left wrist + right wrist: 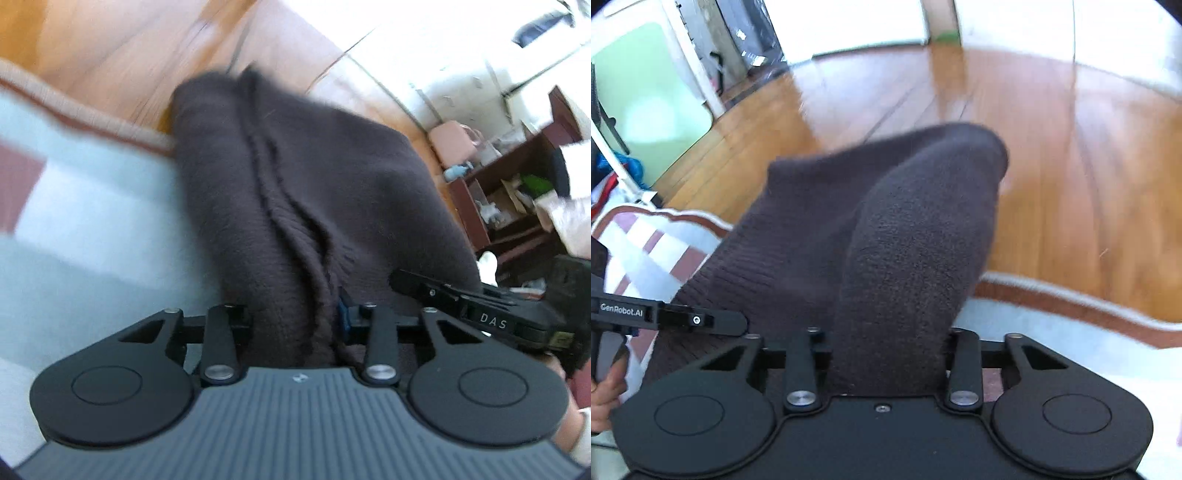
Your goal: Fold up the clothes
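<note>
A dark brown knit sweater (314, 166) hangs lifted over the edge of a pale checked blanket (92, 203). In the left wrist view a bunched fold with ribbed edges fills the gap of my left gripper (295, 317), whose jaws are shut on it. The right gripper (480, 306) shows at the sweater's right side. In the right wrist view a thick roll of the sweater (916, 221) runs up from between the jaws of my right gripper (886, 343), shut on it. The left gripper (665, 317) sits at the left, held by a hand (605, 391). Fabric hides all fingertips.
The blanket (1052, 332) has a scalloped red-brown border, with wooden floor (1071, 166) beyond it. A dark shelf unit (517, 192) with clutter and a pink stool (452, 140) stand at the right. A pale green panel (646, 92) stands at the far left.
</note>
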Tool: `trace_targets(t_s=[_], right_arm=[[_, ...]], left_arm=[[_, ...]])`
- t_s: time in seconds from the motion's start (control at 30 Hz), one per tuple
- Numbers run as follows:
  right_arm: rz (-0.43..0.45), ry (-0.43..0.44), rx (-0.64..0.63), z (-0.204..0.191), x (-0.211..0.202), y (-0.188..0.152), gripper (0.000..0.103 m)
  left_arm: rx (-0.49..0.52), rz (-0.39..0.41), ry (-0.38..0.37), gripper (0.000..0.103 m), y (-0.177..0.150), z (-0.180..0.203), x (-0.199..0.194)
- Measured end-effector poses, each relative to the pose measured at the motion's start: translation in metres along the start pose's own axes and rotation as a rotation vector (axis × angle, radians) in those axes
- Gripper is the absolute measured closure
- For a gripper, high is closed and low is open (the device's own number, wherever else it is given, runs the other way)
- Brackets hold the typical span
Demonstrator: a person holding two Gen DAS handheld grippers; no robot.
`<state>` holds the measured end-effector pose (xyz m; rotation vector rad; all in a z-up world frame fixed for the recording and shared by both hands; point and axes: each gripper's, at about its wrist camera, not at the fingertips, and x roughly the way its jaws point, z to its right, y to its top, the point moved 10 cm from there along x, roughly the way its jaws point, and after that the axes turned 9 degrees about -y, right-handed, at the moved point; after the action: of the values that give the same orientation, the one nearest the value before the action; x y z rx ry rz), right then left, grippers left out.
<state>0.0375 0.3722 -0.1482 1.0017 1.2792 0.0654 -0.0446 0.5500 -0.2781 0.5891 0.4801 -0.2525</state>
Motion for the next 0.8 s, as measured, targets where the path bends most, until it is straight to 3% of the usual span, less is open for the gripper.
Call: trace_targets(t_s=[0.1,0.17,0.23,0.57,0.7,0.8], right_arm=[[0.087,-0.06,-0.053,-0.014,-0.036,0.007,0.064],[0.121,-0.078,-0.093,-0.018,-0.058,0.011,0.065],[0.151,-0.097,-0.126,-0.02,-0.078,0.016,0.065],[0.238,-0.094,-0.077,-0.017,-0.143,0.027,0.065],[0.237,-0.113,-0.018,0.015,-0.165,0.026,0.066],[0.248,-0.16,0.026,0.058,-0.187,0.027,0.066]], left_arm=[[0.104,0.002,0.037,0.071,-0.002,0.024,-0.008],[0.229,-0.01,0.129,0.071,-0.007,0.041,-0.013],[0.295,0.003,0.152,0.072,-0.011,0.06,-0.018],[0.369,0.053,0.095,0.072,-0.031,0.124,-0.056],[0.445,0.029,0.08,0.072,-0.032,0.161,-0.037],[0.479,-0.015,0.009,0.072,-0.026,0.201,-0.008]])
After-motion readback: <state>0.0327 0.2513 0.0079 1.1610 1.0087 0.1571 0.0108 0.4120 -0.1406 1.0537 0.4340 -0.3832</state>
